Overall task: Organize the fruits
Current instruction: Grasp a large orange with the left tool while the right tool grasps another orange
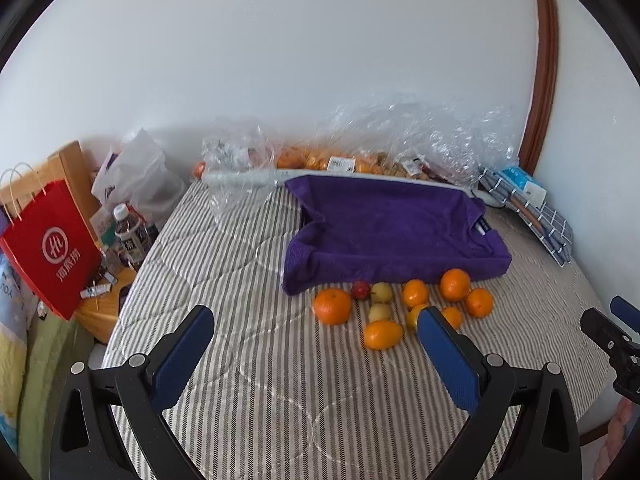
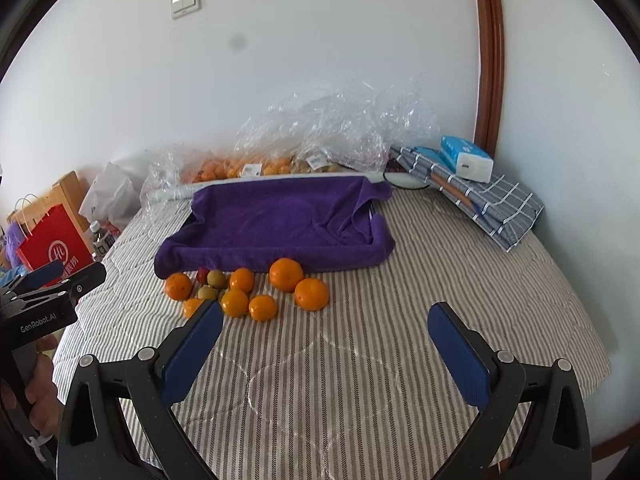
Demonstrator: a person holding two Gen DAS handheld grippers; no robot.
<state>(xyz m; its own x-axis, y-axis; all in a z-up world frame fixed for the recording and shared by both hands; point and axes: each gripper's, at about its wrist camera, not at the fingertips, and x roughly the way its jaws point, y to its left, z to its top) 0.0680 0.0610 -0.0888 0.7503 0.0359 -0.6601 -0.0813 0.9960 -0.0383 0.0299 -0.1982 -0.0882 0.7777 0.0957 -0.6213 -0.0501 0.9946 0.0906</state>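
Several oranges lie on the striped bedcover just in front of a tray draped in a purple towel [image 1: 388, 224] [image 2: 276, 220]. Among them are a large orange [image 1: 332, 306] [image 2: 286, 274], two yellow-green fruits [image 1: 381, 292] [image 2: 216, 278] and a small red fruit [image 1: 361, 289] [image 2: 202, 274]. My left gripper [image 1: 316, 320] hovers open above the cover, short of the pile and left of it. My right gripper [image 2: 326, 316] is open too, just short of the fruits, with nothing between its fingers. The tray holds no fruit that I can see.
Clear plastic bags [image 1: 400, 136] [image 2: 336, 128] holding more oranges line the wall behind the tray. A folded checked cloth [image 2: 480, 200] with a tissue pack [image 2: 466, 158] lies at the back right. A red paper bag [image 1: 48, 248] and bottles stand on a wooden stand left of the bed.
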